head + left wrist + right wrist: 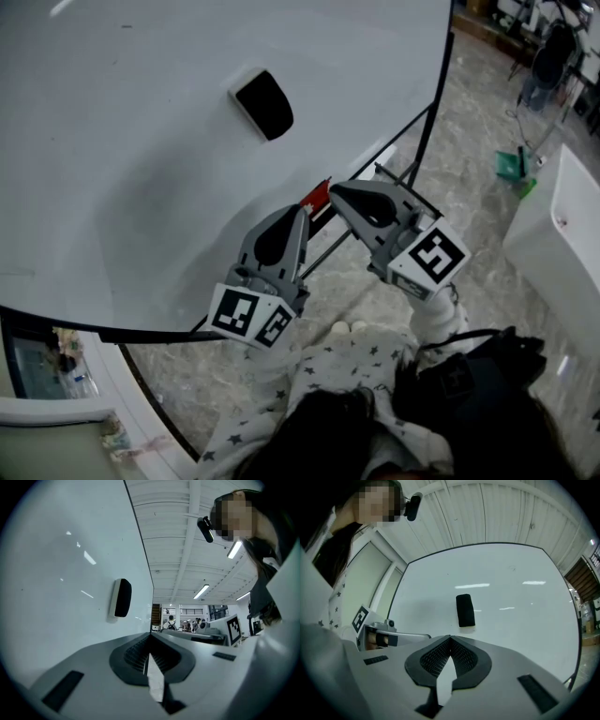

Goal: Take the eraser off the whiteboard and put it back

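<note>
A black eraser (263, 103) with a white back clings to the whiteboard (131, 159), upright on its surface. Both grippers hang below and to the right of it, apart from it, side by side near the board's lower edge. My left gripper (298, 211) is shut with nothing between its pads. My right gripper (336, 190) is shut and empty too. In the left gripper view the eraser (122, 597) sits left of and above the closed tips (150, 636). In the right gripper view the eraser (465, 610) stands just above the closed tips (450, 638), some way ahead.
The board's dark frame and stand bars (424, 141) run down its right side, with a red piece (316, 199) by the tray. A green object (513, 166) lies on the marbled floor. A white counter (562, 234) stands at the right. Distant people (171, 623) show beyond the board.
</note>
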Demonstrator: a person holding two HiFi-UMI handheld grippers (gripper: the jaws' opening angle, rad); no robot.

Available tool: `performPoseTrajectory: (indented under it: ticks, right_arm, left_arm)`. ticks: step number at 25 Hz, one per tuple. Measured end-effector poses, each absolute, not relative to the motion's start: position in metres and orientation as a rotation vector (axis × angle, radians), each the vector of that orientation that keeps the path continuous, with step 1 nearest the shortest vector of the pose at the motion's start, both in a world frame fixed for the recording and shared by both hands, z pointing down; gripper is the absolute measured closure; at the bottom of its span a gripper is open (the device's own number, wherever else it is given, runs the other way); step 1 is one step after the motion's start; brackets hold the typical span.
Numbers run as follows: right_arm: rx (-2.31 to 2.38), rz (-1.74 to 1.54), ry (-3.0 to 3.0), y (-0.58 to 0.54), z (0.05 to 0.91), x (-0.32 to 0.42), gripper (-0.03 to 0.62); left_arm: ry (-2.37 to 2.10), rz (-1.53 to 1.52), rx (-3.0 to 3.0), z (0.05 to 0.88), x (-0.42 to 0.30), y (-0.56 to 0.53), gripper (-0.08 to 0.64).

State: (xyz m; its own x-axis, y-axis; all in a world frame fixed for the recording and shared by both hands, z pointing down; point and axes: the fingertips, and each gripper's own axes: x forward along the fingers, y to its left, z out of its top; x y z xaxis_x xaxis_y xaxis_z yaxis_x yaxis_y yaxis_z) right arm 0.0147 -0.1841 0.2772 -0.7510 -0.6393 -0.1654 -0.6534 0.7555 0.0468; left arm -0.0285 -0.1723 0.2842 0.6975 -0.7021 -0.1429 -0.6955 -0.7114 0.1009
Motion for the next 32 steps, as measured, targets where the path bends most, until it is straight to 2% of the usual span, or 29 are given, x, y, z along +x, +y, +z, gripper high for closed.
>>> performPoseTrajectory:
  ticks: [32]
  right_arm:
    - [-1.022, 0.096, 2.871, -0.209, 0.295, -0.001, 0.584]
  left_arm:
    - [-1.18, -0.267, 2.839, 0.292, -0.043, -0.193, 0.56]
